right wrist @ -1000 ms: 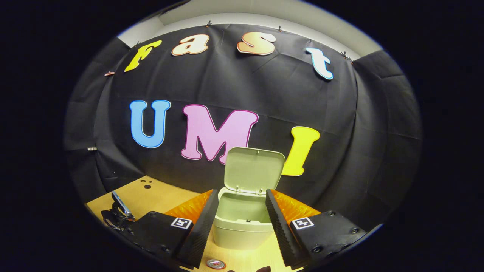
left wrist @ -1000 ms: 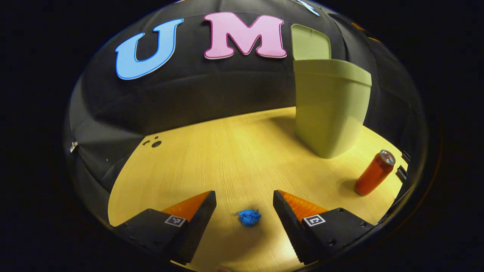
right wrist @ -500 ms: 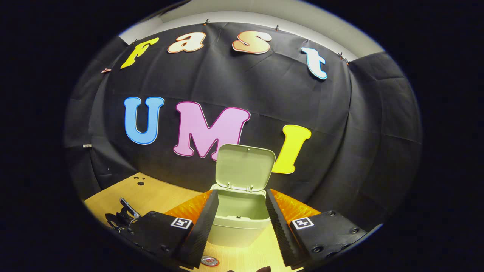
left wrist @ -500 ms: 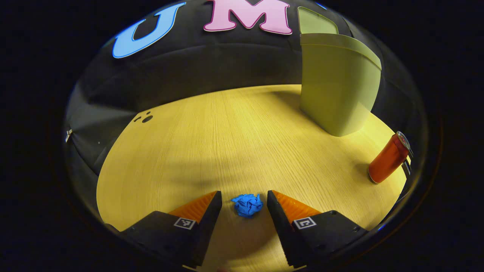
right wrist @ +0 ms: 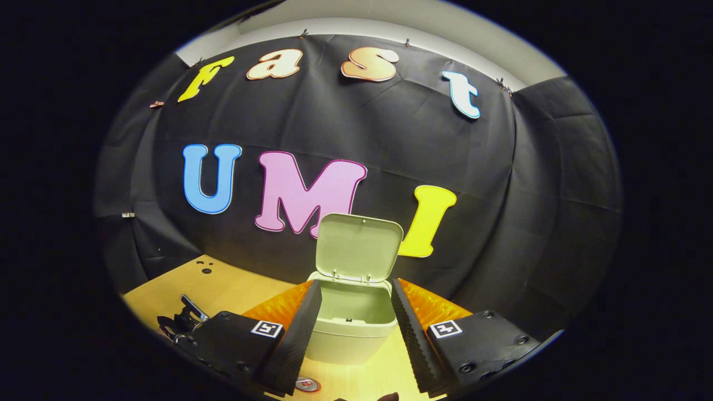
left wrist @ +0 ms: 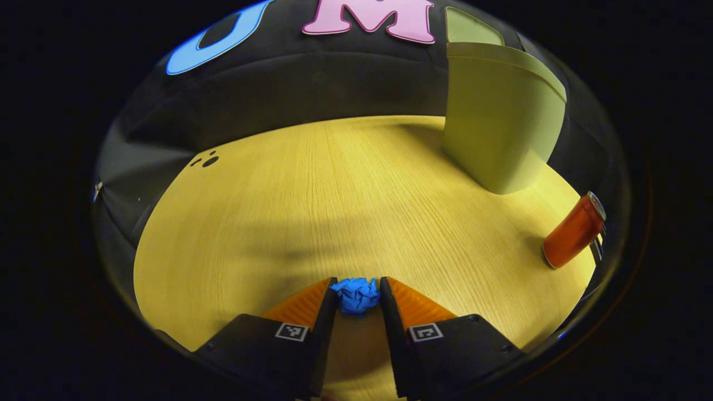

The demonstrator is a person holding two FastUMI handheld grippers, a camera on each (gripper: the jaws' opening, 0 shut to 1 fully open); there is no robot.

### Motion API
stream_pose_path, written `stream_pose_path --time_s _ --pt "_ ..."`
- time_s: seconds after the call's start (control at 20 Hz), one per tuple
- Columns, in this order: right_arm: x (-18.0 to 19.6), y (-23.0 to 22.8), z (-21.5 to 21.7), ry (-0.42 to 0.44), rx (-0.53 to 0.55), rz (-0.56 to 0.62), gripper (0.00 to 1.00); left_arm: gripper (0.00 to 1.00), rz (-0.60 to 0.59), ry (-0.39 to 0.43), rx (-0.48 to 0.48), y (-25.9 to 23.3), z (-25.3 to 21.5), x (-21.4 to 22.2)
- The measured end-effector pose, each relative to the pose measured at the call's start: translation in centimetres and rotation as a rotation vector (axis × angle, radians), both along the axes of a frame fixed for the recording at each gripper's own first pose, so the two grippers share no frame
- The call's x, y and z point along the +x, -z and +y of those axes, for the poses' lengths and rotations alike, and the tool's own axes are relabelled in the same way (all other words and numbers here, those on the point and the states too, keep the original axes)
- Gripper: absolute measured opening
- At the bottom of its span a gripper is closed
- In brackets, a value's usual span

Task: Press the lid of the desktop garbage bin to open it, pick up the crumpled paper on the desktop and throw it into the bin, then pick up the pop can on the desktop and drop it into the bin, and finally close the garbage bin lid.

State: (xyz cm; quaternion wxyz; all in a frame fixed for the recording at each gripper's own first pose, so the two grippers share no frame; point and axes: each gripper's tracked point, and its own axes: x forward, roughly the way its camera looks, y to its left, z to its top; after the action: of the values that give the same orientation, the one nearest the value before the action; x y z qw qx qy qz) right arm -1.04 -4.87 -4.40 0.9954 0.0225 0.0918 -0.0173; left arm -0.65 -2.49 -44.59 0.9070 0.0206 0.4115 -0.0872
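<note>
The left gripper (left wrist: 357, 298) has come down and closed its fingers against the paper (left wrist: 355, 295)

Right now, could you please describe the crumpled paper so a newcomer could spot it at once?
On the pale wooden tabletop, look near its front edge, well away from the tall green plastic bin and the orange pop can. The small blue crumpled paper ball sits pinched in the left gripper, the tabletop's sole blue item.

Blue crumpled paper (left wrist: 355, 295); orange pop can (left wrist: 574, 231); pale green bin (left wrist: 501, 117).
</note>
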Motion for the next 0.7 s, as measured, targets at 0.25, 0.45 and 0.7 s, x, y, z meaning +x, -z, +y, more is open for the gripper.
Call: stream_pose_path --time_s 0.25,0.45,0.7 --pt "-0.1 -0.1 0.0 -0.003 0.011 -0.011 0.80 0.40 -0.010 0.033 0.027 -0.6 -0.2 0.1" --pt "-0.2 -0.2 0.1 -0.001 0.026 -0.015 0.80 0.38 -0.070 0.020 0.012 -3.7 0.2 0.5" --pt "-0.4 -0.3 -0.3 0.009 0.041 -0.027 0.80 0.39 -0.194 -0.007 -0.070 -11.1 -0.7 2.2"
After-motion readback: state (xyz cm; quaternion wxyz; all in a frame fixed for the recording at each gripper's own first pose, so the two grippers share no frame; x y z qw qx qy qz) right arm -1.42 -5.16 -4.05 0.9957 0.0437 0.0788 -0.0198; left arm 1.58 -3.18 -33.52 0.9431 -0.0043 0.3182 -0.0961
